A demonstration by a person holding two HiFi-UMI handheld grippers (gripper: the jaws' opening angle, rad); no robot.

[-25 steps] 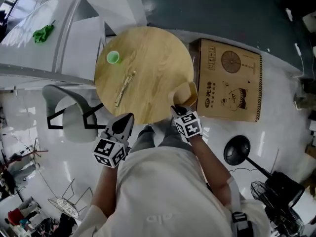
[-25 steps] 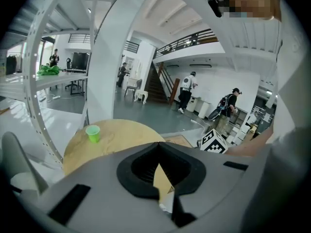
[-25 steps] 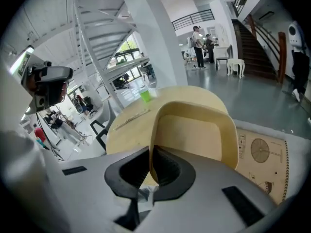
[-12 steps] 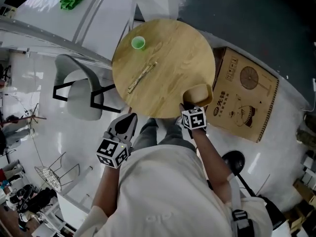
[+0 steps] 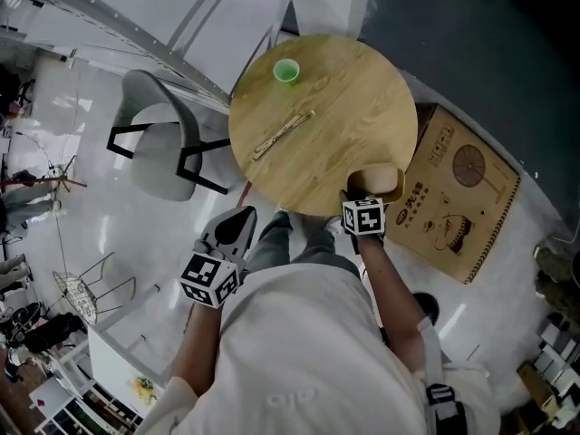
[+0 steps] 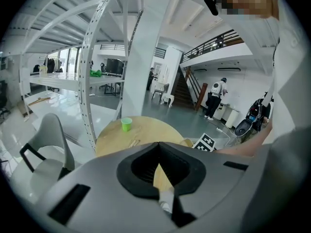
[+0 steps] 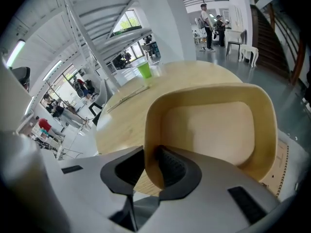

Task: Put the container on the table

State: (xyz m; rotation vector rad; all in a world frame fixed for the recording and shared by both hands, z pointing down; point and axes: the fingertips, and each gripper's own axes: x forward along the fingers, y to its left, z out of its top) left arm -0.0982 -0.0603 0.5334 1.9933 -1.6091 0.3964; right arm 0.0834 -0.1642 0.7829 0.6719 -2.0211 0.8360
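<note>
The right gripper's fingers are opening, straddling the near rim of the tan container, which sits at the round counter's 5 o'clock edge. The left gripper's fingers are pressed together, empty, off the counter's 7 o'clock edge.
</note>
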